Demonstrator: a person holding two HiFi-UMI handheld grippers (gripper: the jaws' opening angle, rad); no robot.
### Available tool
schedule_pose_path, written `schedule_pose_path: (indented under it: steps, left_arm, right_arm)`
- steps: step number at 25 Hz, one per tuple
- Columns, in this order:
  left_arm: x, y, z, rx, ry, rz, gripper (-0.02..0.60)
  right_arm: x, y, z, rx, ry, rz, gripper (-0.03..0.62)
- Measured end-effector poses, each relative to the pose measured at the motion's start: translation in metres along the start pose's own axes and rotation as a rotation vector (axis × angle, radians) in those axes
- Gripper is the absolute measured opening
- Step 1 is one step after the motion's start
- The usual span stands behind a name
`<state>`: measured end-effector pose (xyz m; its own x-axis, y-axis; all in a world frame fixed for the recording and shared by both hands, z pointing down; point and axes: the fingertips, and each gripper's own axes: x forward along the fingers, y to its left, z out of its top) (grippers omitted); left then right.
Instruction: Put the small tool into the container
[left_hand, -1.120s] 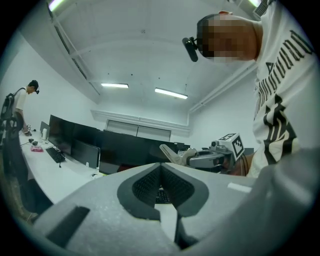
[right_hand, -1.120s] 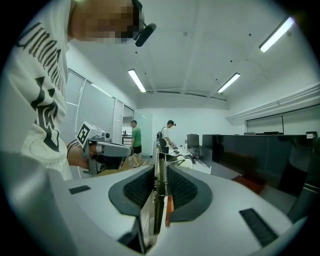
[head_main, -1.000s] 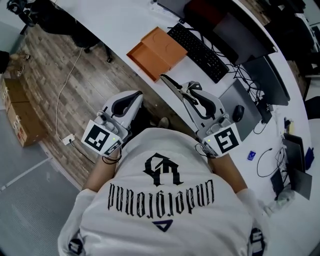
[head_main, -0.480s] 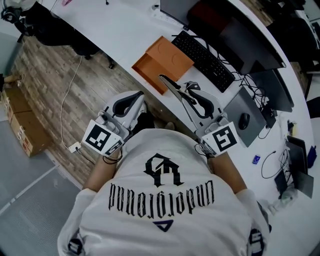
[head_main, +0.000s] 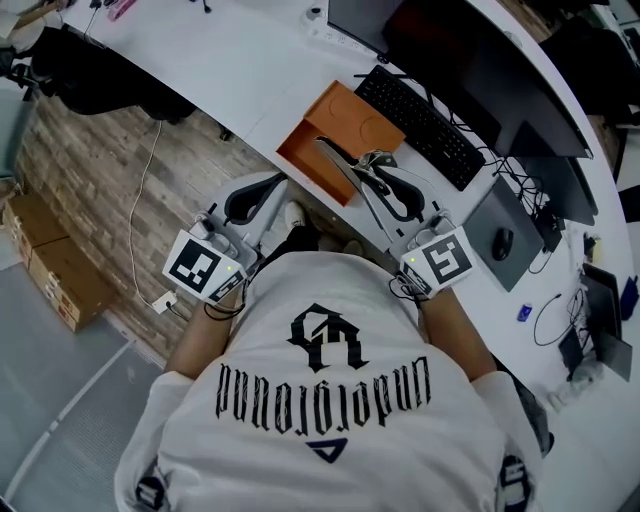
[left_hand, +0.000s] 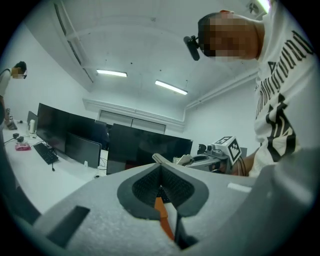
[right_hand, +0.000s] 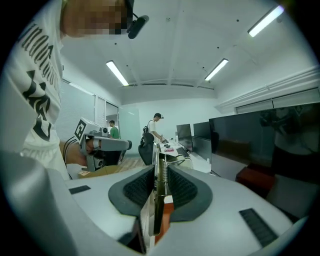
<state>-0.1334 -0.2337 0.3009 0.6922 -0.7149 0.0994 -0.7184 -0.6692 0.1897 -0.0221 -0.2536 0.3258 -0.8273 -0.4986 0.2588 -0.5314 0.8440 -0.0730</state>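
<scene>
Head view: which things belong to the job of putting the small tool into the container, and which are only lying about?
Job in hand:
- small tool, gripped in the right claw
- orange container on the desk

Lying about:
- keyboard
- mouse
- monitors
- cardboard boxes

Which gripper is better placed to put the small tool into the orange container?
Right: the right gripper holds the small tool near the orange container; the left gripper is shut and empty.
</scene>
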Motion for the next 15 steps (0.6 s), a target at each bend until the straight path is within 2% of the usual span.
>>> schedule_pose_path:
  steps: [8,15]
  left_arm:
    - [0.013,0.051,-0.013,-0.021,0.040,-0.059,0.014]
    - [0.034,0.073,-0.044,-0.050,0.095,-0.115,0.014]
  right_arm:
    - [0.051,-0.021,-0.032,0.064,0.082,-0.041,0.091]
    - [0.083,-0.030,-0.067,0.108,0.162,-0.064,0.091]
